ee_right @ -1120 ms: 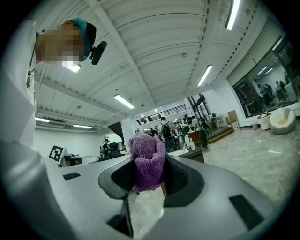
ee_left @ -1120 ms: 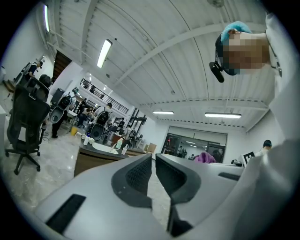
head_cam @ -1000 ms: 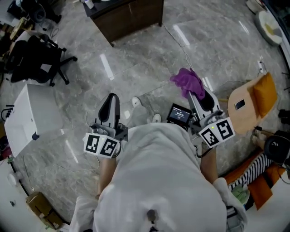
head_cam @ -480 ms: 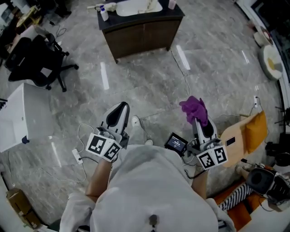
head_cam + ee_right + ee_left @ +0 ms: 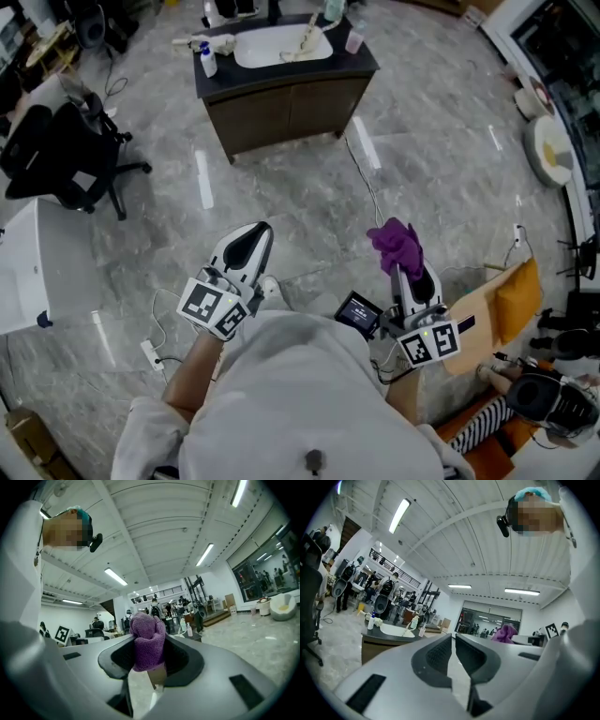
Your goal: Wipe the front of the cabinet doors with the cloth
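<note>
Holding our left hand-held gripper (image 5: 253,236) with its jaws pressed together and empty, we face the cabinet (image 5: 286,108) well ahead across the floor (image 5: 309,202); our right hand-held gripper (image 5: 406,272) pinches the bunched purple cloth (image 5: 396,244).

The cloth (image 5: 397,246) is purple, and both the left tool (image 5: 258,234) and the right tool (image 5: 150,654) are pale grey with black ribbed pads and cubes of black-and-white square markers. The cabinet (image 5: 281,108) is dark brown under a black top with a white basin (image 5: 281,45), and the floor (image 5: 309,197) is grey, veined like marble. The chair (image 5: 61,155) is black and the cushion (image 5: 518,300) is orange.
</note>
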Tool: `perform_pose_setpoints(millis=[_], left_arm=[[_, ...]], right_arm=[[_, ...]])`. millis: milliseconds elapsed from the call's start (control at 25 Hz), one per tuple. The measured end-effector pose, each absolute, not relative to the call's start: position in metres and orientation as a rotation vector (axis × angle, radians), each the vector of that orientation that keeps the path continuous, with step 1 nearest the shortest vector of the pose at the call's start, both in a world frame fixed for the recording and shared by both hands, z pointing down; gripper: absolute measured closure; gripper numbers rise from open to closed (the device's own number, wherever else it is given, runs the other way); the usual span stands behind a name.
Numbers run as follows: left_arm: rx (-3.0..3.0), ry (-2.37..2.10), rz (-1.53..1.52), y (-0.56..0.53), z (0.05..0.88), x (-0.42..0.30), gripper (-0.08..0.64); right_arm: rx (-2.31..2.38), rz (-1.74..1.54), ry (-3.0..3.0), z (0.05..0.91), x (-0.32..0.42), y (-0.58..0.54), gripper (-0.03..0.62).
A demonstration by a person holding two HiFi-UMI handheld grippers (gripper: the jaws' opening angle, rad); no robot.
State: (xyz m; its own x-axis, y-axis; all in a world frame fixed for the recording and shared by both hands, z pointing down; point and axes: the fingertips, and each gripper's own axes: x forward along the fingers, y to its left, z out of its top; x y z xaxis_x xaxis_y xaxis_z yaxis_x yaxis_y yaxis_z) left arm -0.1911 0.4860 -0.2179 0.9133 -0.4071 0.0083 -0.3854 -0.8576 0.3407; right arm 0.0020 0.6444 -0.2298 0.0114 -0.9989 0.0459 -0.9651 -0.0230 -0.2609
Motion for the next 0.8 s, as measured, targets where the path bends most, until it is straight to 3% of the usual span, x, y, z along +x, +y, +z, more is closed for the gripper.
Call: perform_pose_setpoints(millis=[280, 800], left_arm=[[2.723, -0.625, -0.049, 0.454, -0.220, -0.150, 0.531], [2.688, -0.903, -0.159, 0.423, -0.244, -0.003, 0.529]], right_arm=[[-2.104, -0.351, 2.061, -0.223, 0.055, 0.615, 0.437], [-1.862, -0.322, 2.337, -0.221, 0.231, 0.526, 0.436]])
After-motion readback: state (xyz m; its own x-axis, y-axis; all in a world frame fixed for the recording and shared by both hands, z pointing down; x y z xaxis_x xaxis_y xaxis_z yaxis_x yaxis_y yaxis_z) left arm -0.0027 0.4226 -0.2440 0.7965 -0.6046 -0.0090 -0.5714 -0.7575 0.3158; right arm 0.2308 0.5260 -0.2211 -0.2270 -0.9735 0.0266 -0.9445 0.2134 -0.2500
